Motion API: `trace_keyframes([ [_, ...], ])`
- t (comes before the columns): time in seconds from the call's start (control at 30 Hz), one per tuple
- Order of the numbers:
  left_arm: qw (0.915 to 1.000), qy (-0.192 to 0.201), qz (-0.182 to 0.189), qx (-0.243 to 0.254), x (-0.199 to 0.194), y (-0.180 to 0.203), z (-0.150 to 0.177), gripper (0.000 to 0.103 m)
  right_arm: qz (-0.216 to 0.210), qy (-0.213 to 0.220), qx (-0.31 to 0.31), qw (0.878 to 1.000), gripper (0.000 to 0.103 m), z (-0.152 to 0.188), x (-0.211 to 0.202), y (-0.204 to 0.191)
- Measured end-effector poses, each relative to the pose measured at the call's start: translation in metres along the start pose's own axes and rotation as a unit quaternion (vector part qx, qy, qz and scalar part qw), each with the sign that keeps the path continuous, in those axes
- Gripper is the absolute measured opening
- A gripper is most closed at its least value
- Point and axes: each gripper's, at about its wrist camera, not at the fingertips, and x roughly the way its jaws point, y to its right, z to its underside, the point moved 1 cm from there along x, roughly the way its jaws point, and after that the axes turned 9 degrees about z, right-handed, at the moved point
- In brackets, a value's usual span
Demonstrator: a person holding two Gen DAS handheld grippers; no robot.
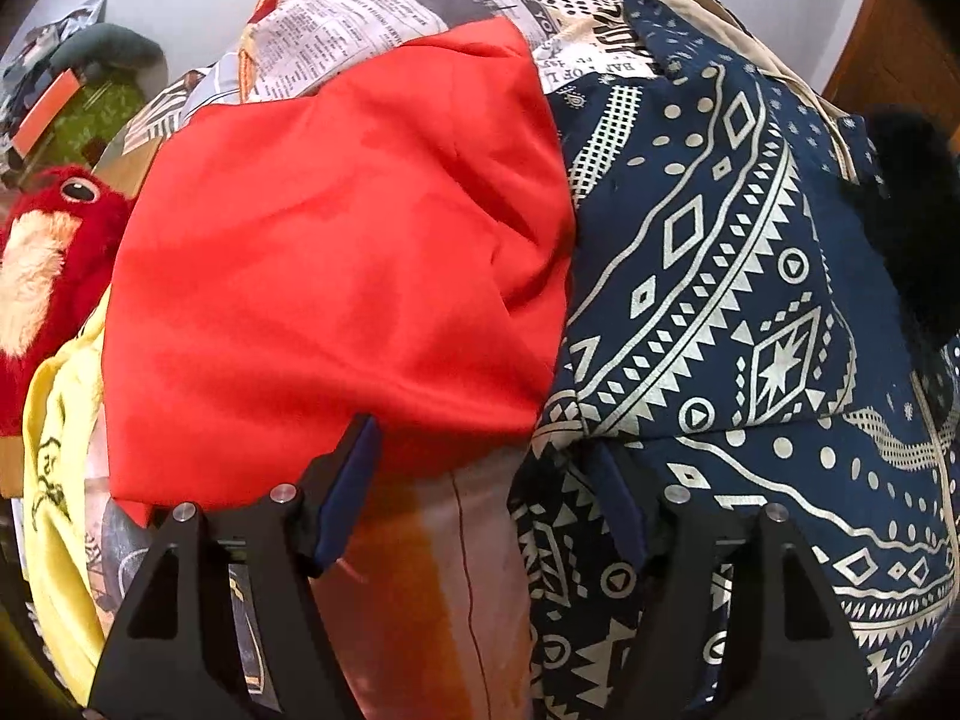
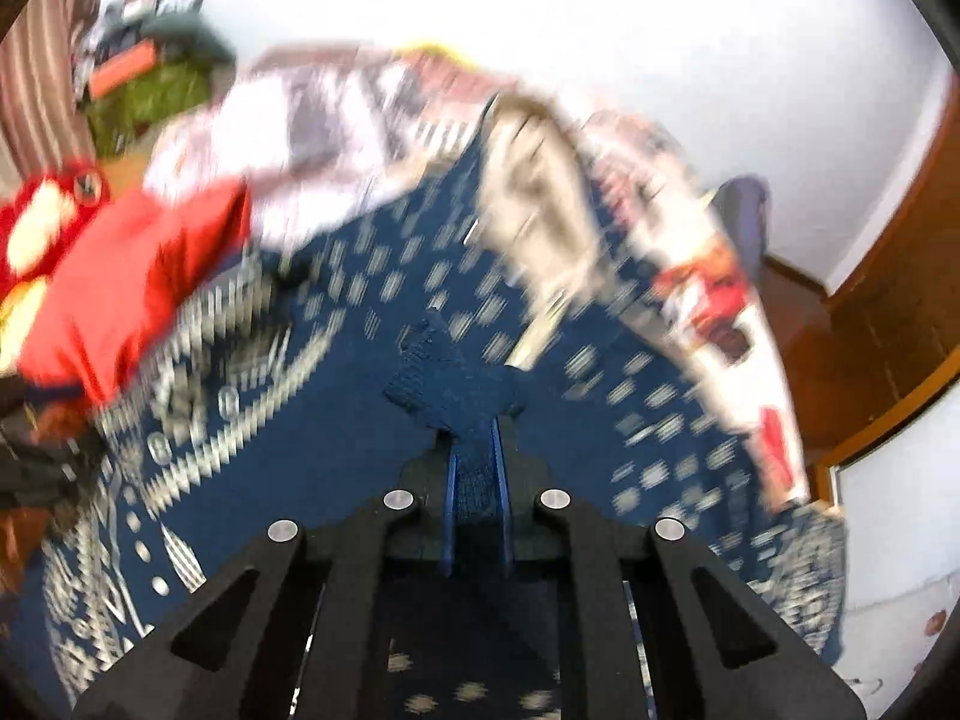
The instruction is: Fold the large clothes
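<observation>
A navy garment with a cream geometric print (image 1: pixel 750 312) lies spread across the right of the left wrist view, beside a red garment (image 1: pixel 336 276). My left gripper (image 1: pixel 486 468) is open, its jaws wide apart, just above the seam where the red and navy cloths meet. In the right wrist view, which is motion-blurred, my right gripper (image 2: pixel 477 438) is shut on a bunched fold of the navy garment (image 2: pixel 456 378), with the rest of it (image 2: pixel 372 312) spread below.
A newspaper-print bedsheet (image 1: pixel 372 12) lies under the clothes. A red plush toy (image 1: pixel 48 252) and a yellow garment (image 1: pixel 60 450) sit at the left. A green bag (image 1: pixel 90 114) is at the far left. Wooden furniture (image 2: pixel 870 300) stands at the right.
</observation>
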Motion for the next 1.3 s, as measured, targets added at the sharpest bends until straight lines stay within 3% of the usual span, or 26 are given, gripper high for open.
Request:
trace_keyframes([
  [0.23, 0.9989, 0.029, -0.022, -0.031, -0.015, -0.003, 0.000, 0.068, 0.019, 0.068, 0.073, 0.995, 0.008, -0.025, -0.055, 0.070],
  [0.37, 0.9957, 0.051, -0.017, -0.075, -0.027, -0.012, 0.001, 0.068, 0.031, 0.068, 0.114, 0.991, 0.008, -0.006, -0.063, 0.095],
  [0.53, 0.9945, 0.035, -0.009, -0.098, -0.021, -0.020, 0.002, 0.068, 0.035, 0.015, 0.156, 0.987, 0.008, 0.040, -0.038, 0.116],
  [0.8, 0.9960, 0.015, -0.029, -0.083, -0.010, -0.015, 0.010, 0.072, 0.010, -0.085, 0.190, 0.978, 0.009, 0.106, -0.005, 0.145],
  [0.9, 0.9959, 0.011, -0.036, -0.083, -0.007, -0.019, 0.014, 0.079, -0.005, -0.116, 0.188, 0.975, 0.009, 0.122, 0.004, 0.146],
  [1.03, 0.9964, 0.001, -0.039, -0.075, -0.006, -0.017, 0.016, 0.079, -0.025, -0.149, 0.186, 0.971, 0.012, 0.138, 0.008, 0.145],
  [1.17, 0.9979, -0.007, -0.043, -0.048, -0.015, -0.007, 0.018, 0.079, -0.021, -0.169, 0.178, 0.969, 0.025, 0.149, 0.004, 0.149],
  [1.3, 0.9996, -0.002, -0.025, -0.017, -0.036, 0.007, 0.019, 0.079, -0.030, -0.160, 0.182, 0.970, 0.029, 0.151, -0.015, 0.160],
])
